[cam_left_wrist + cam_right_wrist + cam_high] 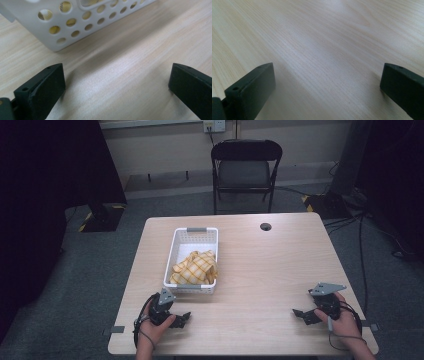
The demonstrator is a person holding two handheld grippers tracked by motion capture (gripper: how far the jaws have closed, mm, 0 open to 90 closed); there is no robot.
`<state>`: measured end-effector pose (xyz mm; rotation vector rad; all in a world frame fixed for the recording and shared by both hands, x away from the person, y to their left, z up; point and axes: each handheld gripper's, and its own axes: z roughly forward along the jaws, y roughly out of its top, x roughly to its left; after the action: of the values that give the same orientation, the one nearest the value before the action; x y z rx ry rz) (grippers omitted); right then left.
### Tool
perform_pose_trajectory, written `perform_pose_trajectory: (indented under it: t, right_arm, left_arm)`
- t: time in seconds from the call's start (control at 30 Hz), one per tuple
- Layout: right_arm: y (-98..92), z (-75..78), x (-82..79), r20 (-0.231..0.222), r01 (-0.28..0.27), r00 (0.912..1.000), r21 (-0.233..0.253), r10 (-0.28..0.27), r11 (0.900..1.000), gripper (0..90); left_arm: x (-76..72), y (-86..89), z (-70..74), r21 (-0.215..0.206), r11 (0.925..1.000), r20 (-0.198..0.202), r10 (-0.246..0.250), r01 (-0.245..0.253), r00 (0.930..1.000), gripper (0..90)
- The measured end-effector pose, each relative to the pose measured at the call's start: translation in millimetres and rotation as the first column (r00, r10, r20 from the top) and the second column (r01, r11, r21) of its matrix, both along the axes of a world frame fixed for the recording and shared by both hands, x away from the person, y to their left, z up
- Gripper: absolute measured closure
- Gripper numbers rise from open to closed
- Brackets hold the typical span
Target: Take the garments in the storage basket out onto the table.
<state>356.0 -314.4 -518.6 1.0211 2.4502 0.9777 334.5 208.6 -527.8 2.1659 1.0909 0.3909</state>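
Note:
A white perforated basket (180, 245) stands on the left half of the wooden table (260, 265), and a yellow checked cloth (195, 268) lies crumpled in its near end. My left gripper (181, 320) rests low at the table's front left, just below the basket's near wall (75, 27). Its jaws stand wide apart over bare wood, open and empty (116, 82). My right gripper (302, 315) sits near the front right corner, held in a hand, jaws pointing left. In the right gripper view (327, 82) it is open too, with nothing but table top between the jaws.
A round cable hole (265, 226) sits near the table's far edge. A black folding chair (245, 170) stands beyond the table. Cables trail on the floor at the right (362, 235). Bare wood spans the table's middle and right.

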Motion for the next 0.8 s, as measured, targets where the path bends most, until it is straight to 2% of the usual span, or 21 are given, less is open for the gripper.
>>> perform_pose_trajectory:
  t: [0.03, 0.1, 0.2, 0.27, 0.43, 0.57, 0.7, 0.8]
  right_arm:
    - [0.0, 0.0, 0.0, 0.000, 0.000, 1.0000, 0.000, 0.000, 1.000, 0.0]
    - [0.0, 0.0, 0.0, 0.000, 0.000, 1.0000, 0.000, 0.000, 1.000, 0.0]
    - [0.0, 0.0, 0.0, 0.000, 0.000, 1.0000, 0.000, 0.000, 1.000, 0.0]
    - [0.0, 0.0, 0.0, 0.000, 0.000, 1.0000, 0.000, 0.000, 1.000, 0.0]
    - [0.0, 0.0, 0.0, 0.000, 0.000, 1.0000, 0.000, 0.000, 1.000, 0.0]
    - [0.0, 0.0, 0.0, 0.000, 0.000, 1.0000, 0.000, 0.000, 1.000, 0.0]
    - [0.0, 0.0, 0.0, 0.000, 0.000, 1.0000, 0.000, 0.000, 1.000, 0.0]
    - [0.0, 0.0, 0.0, 0.000, 0.000, 1.0000, 0.000, 0.000, 1.000, 0.0]
  left_arm:
    - [0.0, 0.0, 0.0, 0.000, 1.0000, 0.000, 0.000, 0.000, 1.0000, 0.2]
    - [0.3, 1.2, 3.3, -0.004, 0.9997, -0.035, 0.025, -0.026, 0.9990, 0.3]
    - [-0.3, 2.3, 5.9, -0.001, 0.9988, -0.051, 0.048, -0.048, 0.9976, 3.0]
    - [-0.4, 3.0, 7.5, -0.004, 0.9987, -0.050, 0.051, -0.051, 0.9974, 3.1]
    - [-2.2, 4.9, 23.2, -0.034, 0.9982, -0.030, 0.049, -0.050, 0.9984, 3.1]
    - [-4.2, 5.8, 32.9, -0.082, 0.9957, -0.038, 0.041, -0.044, 0.9984, 3.0]
    - [-2.8, 7.0, 43.7, -0.069, 0.9968, -0.042, 0.038, -0.041, 0.9984, 3.2]
    - [0.3, 9.1, 54.5, -0.099, 0.9935, -0.043, 0.052, -0.056, 0.9977, 3.2]
